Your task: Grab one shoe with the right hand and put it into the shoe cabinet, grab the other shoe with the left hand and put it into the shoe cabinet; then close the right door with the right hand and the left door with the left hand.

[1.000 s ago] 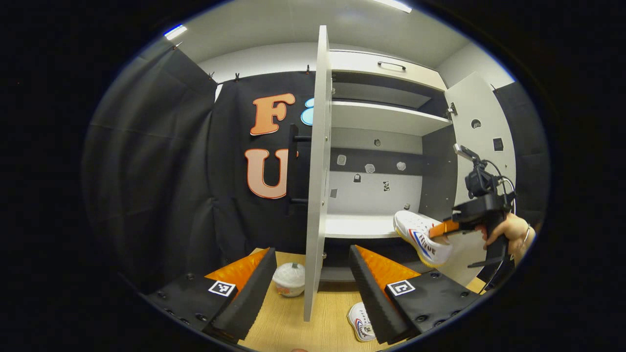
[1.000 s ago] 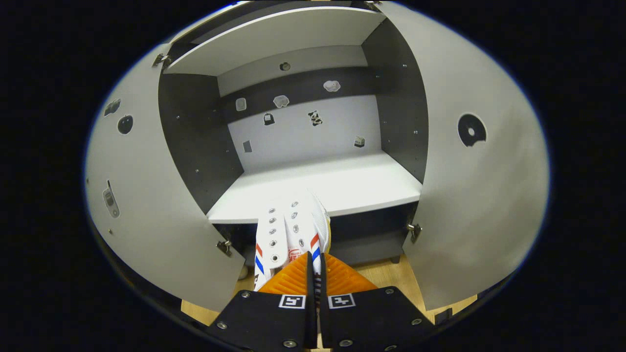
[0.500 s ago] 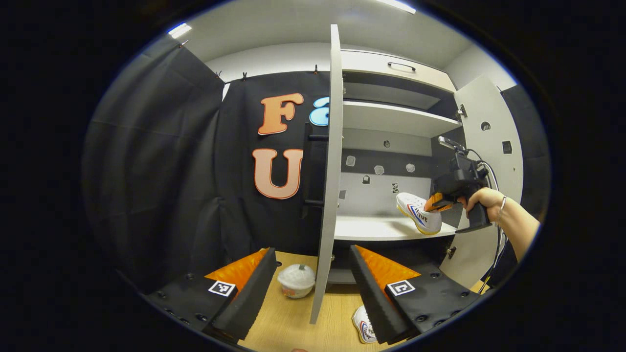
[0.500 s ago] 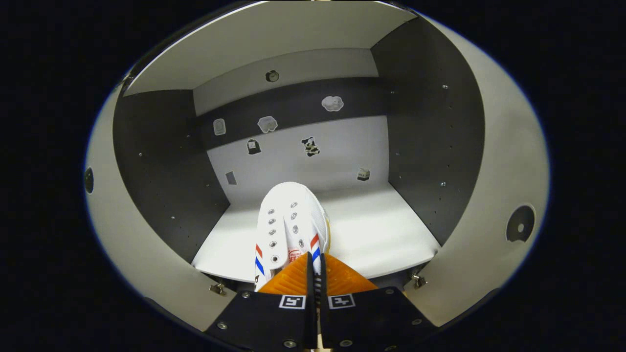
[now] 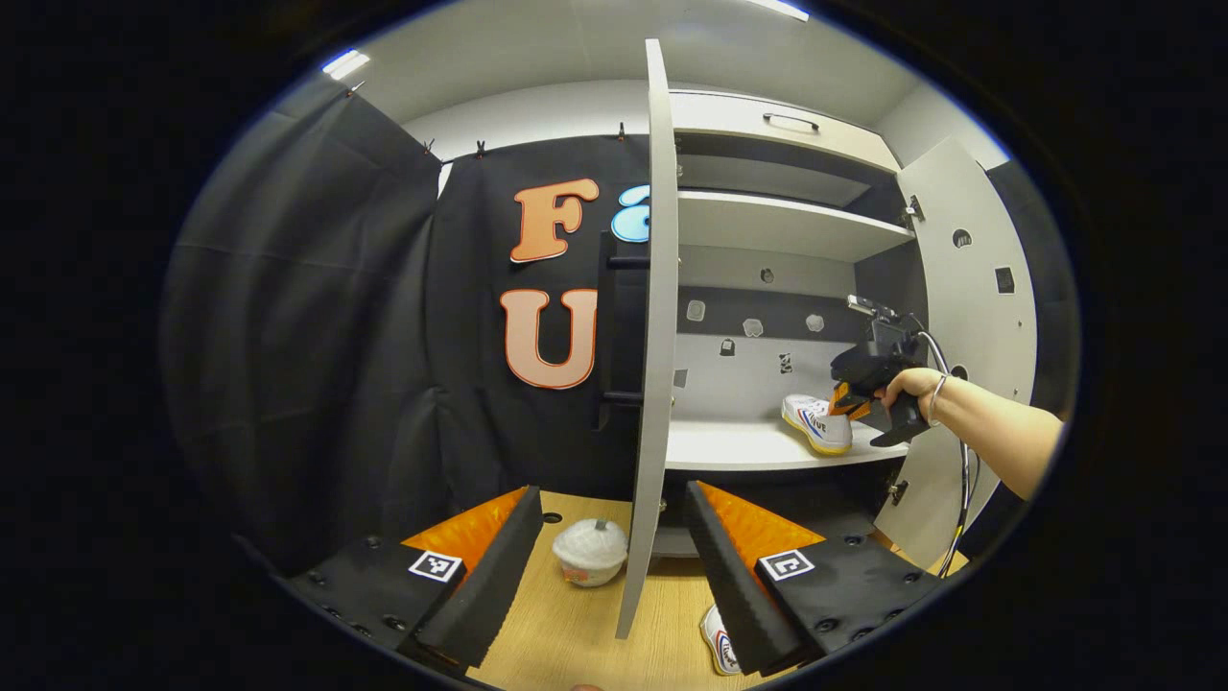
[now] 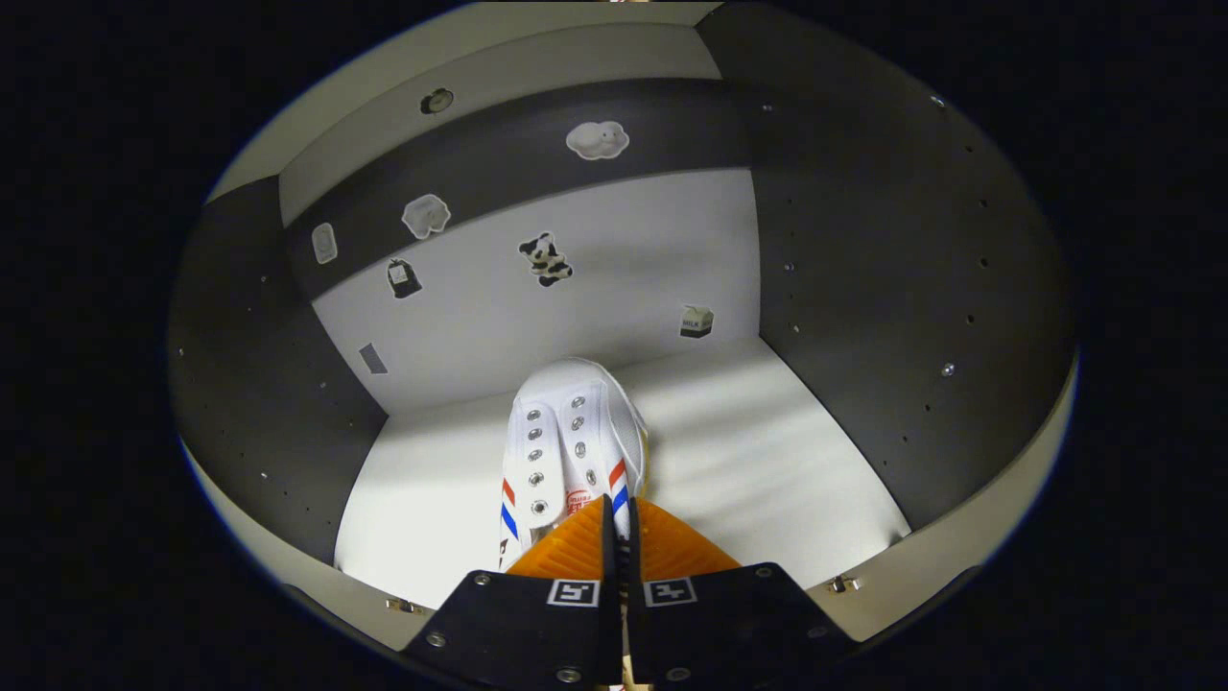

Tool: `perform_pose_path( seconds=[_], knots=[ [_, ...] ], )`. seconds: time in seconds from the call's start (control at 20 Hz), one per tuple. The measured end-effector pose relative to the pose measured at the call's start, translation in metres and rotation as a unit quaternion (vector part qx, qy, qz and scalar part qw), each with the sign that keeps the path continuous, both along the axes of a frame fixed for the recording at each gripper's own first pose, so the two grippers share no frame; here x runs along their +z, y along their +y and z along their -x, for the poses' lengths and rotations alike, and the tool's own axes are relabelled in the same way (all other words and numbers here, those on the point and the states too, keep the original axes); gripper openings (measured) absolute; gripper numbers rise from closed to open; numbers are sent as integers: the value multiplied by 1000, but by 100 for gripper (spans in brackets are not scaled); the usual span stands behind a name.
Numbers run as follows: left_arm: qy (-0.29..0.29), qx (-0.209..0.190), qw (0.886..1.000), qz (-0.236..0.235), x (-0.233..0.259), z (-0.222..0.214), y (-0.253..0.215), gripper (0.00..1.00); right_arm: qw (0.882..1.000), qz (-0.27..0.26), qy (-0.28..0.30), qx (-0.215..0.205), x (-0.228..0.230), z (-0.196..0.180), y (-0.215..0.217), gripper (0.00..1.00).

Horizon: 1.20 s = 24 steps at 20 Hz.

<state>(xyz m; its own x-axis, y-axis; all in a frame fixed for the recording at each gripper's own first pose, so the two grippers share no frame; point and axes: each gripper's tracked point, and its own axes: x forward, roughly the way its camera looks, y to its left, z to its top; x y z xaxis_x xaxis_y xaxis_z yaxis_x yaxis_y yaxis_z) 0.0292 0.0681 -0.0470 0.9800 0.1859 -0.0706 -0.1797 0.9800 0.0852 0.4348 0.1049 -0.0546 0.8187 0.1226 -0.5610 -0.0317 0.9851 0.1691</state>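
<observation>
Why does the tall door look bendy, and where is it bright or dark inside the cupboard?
In the left gripper view the fisheye lens bows the tall grey left door, and ceiling light strips glare. In the right gripper view the white shelf board is bright with soft shadow bands, the dark side walls stay dim, and the white laced shoe looks sharp.

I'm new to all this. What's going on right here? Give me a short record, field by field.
Right gripper: jaws shut on the held shoe, inside the cabinet over the shelf
Left gripper: jaws open, holding nothing
Other shoe: on the wooden floor
Left door: open
Right door: open
White bowl: on the floor by the left door
</observation>
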Motion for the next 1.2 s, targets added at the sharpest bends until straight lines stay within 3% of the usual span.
perform_pose_path(
  seconds=[0.2,0.35,0.4,0.45,0.5,0.65,0.7,0.8,0.85,1.05,1.1,1.2],
  knots=[
    [3,1,1000,4,-1,0,-1,97,1000,-3,6,3,-6,-3,2,4],
    [3,4,1000,6,-1,0,0,97,1000,3,-14,9,0,-2,5,15],
    [4,4,1000,6,-1,0,-1,97,1000,-2,-26,15,8,1,9,24],
    [4,3,1000,6,-1,1,-2,97,999,-3,-37,19,14,4,9,12],
    [4,2,1000,6,-2,1,-2,97,999,1,-48,24,22,12,6,22],
    [7,-7,1000,13,-7,3,-11,97,995,30,-92,35,45,43,-4,31],
    [7,-12,1000,16,-9,5,-20,97,993,36,-106,41,51,56,-6,42],
    [9,-18,1000,17,-13,6,-27,97,989,46,-131,49,64,82,-10,49],
    [11,-21,1000,16,-15,7,-30,97,987,48,-147,51,71,95,-14,63],
    [22,-38,999,24,-35,9,-50,94,979,26,-194,61,94,154,-19,80],
    [28,-42,998,27,-42,8,-55,99,977,29,-201,63,97,168,-23,82],
    [39,-48,997,37,-58,6,-63,97,972,34,-223,63,102,194,-31,87]
  ],
)
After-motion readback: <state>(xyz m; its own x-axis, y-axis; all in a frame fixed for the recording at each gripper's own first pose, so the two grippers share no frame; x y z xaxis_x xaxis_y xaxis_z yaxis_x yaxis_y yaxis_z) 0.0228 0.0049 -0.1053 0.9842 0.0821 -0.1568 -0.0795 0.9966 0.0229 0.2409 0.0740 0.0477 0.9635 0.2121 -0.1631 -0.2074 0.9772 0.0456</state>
